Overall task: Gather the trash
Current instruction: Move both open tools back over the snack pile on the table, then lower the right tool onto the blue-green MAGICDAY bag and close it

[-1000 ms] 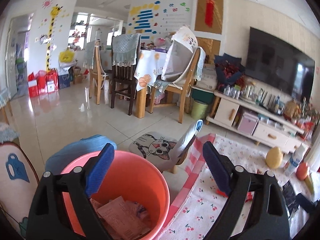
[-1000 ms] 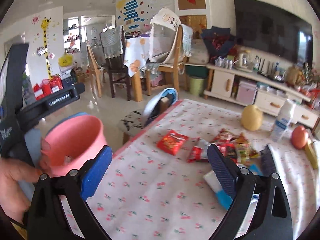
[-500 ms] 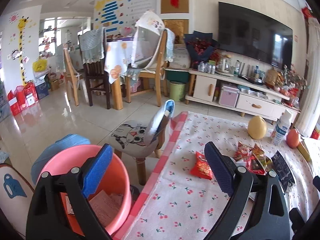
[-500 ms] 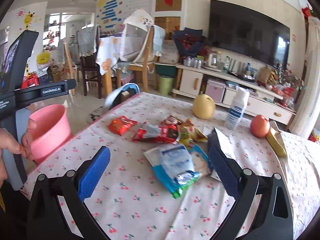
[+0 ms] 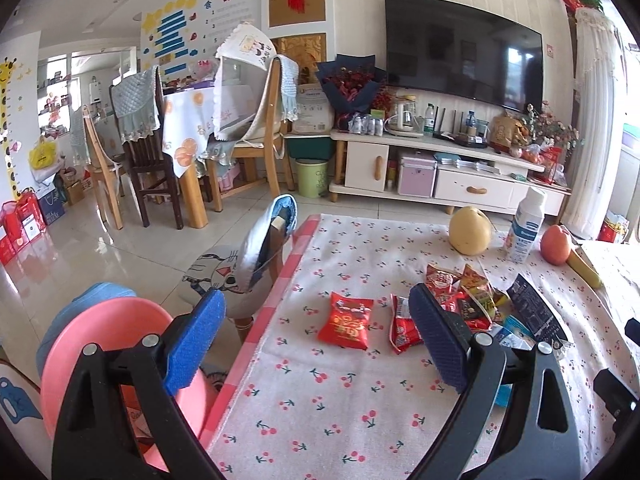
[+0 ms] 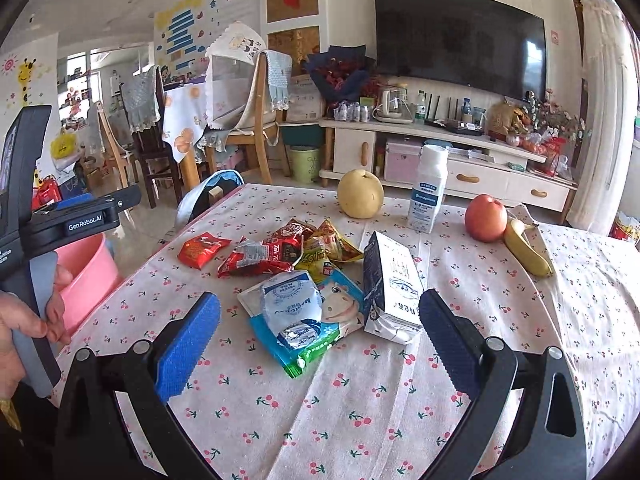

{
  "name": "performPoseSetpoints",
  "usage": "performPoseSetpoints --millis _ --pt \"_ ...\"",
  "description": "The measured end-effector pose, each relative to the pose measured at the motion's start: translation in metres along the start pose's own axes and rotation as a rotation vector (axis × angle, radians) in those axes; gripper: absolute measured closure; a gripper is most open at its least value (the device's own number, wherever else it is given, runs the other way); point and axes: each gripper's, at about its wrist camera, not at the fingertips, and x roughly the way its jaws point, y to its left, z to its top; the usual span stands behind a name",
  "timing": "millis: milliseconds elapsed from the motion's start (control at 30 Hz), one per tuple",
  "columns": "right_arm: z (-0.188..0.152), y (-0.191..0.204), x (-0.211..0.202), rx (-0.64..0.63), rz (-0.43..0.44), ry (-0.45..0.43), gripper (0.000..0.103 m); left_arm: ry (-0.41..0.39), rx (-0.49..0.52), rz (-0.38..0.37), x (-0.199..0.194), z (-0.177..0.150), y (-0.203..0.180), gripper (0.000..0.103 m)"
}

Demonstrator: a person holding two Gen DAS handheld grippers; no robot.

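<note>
— How are the fingers set?
— Both the left gripper (image 5: 316,344) and the right gripper (image 6: 320,340) are spread wide, nothing held.
— Where is the trash seen?
— Wrappers (image 6: 280,256) are piled mid-frame on the surface (image 6: 520,320), beyond the right fingers (image 6: 188,344). The pink bucket (image 5: 80,344) is seen lower left, beside the left fingers (image 5: 196,344).

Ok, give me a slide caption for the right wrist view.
Open right gripper poised over a blue-and-white wrapper amid snack litter on the cherry-print tablecloth.
</note>
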Motion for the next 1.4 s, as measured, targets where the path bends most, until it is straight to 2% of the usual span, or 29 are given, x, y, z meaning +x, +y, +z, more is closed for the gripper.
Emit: performPoseSetpoints --millis 300,533,633,767,1000,1133,1400 --pt "0.003 -0.029 -0.004 0.066 0.001 0.011 0.005 0.021 0.056 -0.029 0.010 -0.006 -0.023 0.009" --pt "0.003 -0.050 0.001 0.105 -0.026 0.031 0.005 0.080 0.086 -0.055 0.035 -0.012 -0.038 0.009" --pt "0.002 -0.061 0.011 0.121 -0.036 0.072 0.005 0.106 0.092 -0.069 0.045 -0.014 -0.042 0.009" --pt "0.002 -0.073 0.022 0.162 -0.005 0.115 0.005 0.150 0.093 -0.073 0.062 -0.018 -0.040 0.010" --pt "0.006 -0.056 0.035 0.128 0.118 0.151 0.005 0.212 0.076 -0.097 0.083 -0.022 -0.037 0.010" --pt "0.008 -0.033 0.049 0.049 0.148 0.170 0.005 0.232 0.077 -0.110 0.093 -0.024 -0.037 0.010" --pt "0.003 -0.008 0.087 -0.014 0.208 0.228 0.005 0.276 0.049 -0.116 0.114 -0.023 -0.028 0.013"
